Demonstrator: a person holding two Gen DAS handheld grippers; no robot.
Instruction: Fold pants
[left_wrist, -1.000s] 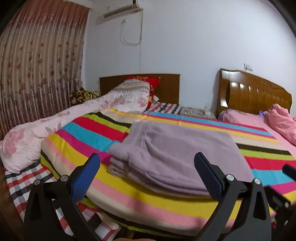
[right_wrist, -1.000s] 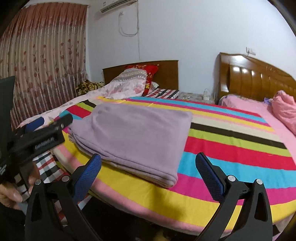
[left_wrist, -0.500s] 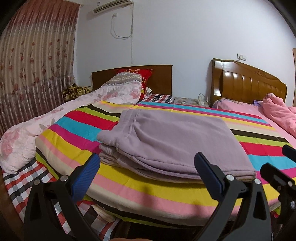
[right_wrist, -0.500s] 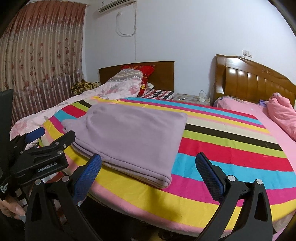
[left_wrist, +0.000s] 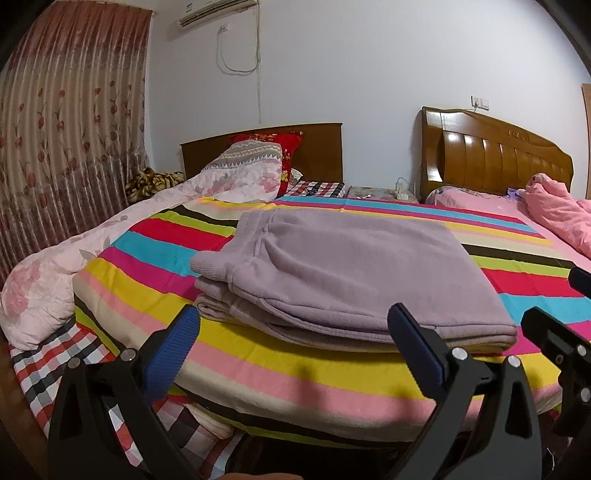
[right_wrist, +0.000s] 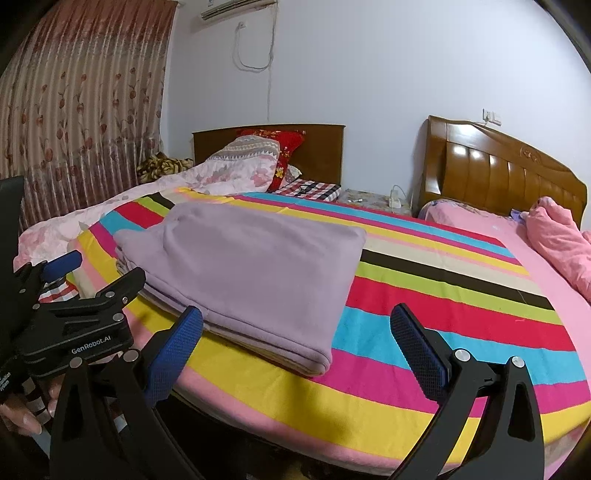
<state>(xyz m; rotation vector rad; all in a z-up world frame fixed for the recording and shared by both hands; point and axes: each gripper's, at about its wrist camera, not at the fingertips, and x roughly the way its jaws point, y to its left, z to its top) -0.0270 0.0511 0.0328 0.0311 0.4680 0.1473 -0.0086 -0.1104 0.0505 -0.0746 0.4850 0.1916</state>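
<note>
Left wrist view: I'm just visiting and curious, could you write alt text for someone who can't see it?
Folded lilac pants lie in a neat stack on a bright striped blanket covering a bed. The left gripper hangs open and empty just short of them, its blue-padded fingers spread wide. A pink floral quilt lies alongside, left.

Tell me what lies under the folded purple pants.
The folded purple pants rest on the striped blanket, whose coloured bands show on all sides of them. The blanket directly beneath is covered, and whatever lies under the blanket cannot be seen.
</note>
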